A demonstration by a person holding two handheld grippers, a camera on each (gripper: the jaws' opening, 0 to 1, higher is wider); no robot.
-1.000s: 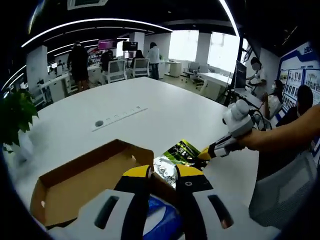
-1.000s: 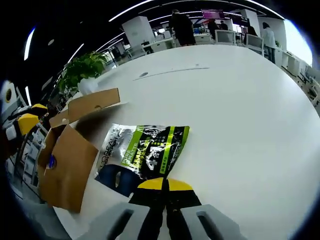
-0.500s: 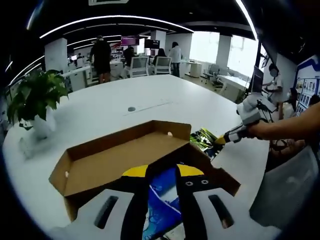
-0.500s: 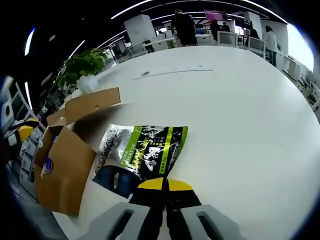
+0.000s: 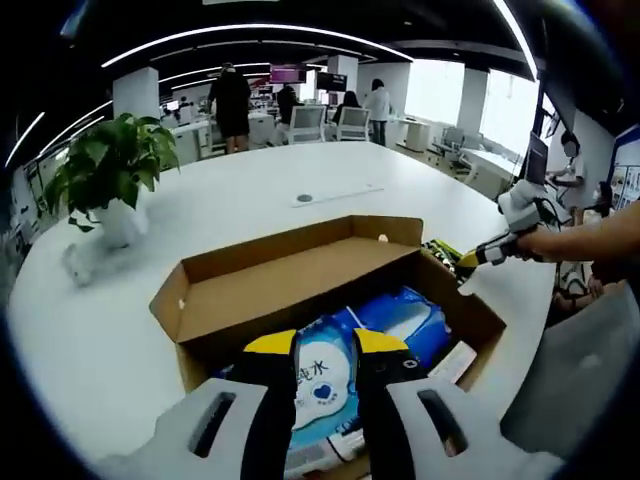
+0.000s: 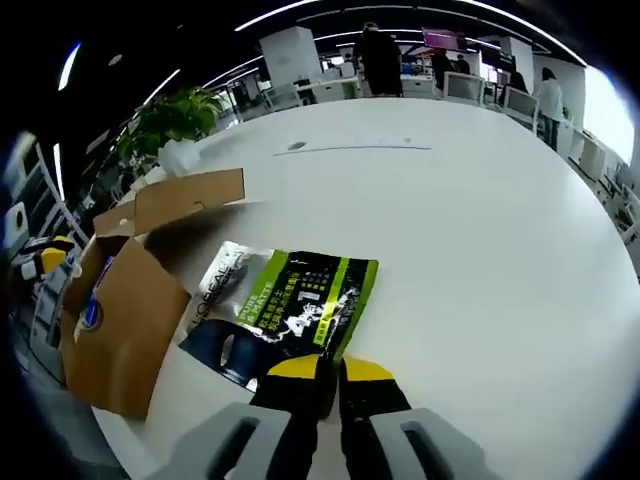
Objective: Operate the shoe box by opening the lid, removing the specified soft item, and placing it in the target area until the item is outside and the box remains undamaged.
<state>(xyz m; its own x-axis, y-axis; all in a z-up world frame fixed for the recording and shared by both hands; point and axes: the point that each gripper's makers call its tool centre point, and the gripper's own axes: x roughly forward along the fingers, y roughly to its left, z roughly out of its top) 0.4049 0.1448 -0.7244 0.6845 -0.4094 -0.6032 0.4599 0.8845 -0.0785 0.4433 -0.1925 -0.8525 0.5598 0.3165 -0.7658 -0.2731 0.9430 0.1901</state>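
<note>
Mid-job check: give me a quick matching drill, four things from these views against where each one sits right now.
Things:
1. green-and-black pouch
2. blue-and-white pack
3. potted plant
4. box lid

Places:
A. inside the shoe box
B. folded back, open
C. flat on the white table, beside the box
D. standing on the table beyond the box

Pairs: 1-C, 2-A, 3-D, 4-B

Open cardboard shoe box (image 5: 300, 285), lid flipped back, holding blue-white soft packs (image 5: 345, 365); green-black pouch (image 6: 290, 305) flat beside it.
</note>
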